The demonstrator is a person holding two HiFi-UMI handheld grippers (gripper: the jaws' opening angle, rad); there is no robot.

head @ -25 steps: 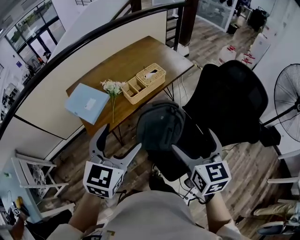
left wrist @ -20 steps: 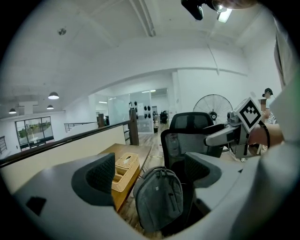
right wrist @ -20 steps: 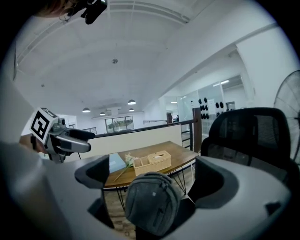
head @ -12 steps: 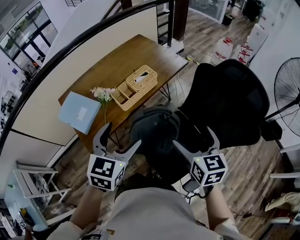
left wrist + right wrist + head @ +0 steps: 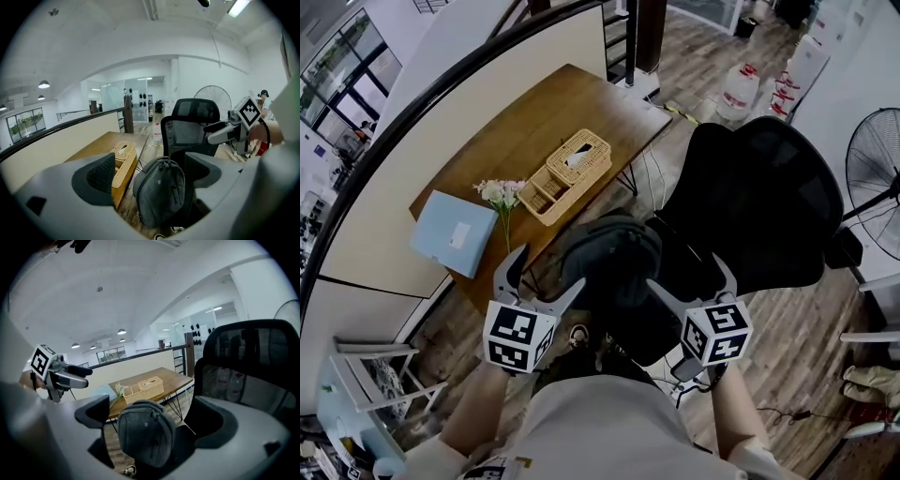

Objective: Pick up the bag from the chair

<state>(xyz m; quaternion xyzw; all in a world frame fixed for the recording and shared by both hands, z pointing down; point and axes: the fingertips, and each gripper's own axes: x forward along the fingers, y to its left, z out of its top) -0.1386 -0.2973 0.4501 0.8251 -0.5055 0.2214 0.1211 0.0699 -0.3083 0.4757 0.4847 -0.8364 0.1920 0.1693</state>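
Left hand-held gripper [image 5: 546,272] and right hand-held gripper [image 5: 689,277] are both spread wide in the head view, one either side of the bag [image 5: 614,267] on its near side; neither touches it as far as I can tell. Bag stands upright on the seat of the black chair [image 5: 769,206], just beside the tabletop [image 5: 516,131] that carries a wicker box [image 5: 572,169]. Left gripper view: jaws apart with nothing pinched, grey bag [image 5: 159,192] framed in the gap but out beyond the tips, its handle [image 5: 156,162] on top, chair [image 5: 190,122] behind. Right gripper view: same picture, jaws apart, bag [image 5: 145,437] centred in the gap ahead, not gripped. My read: lined up on the target, but grasp and lift are both not yet done. Left to do: close the distance, pinch the handle or the sides, raise the bag clear of the seat.
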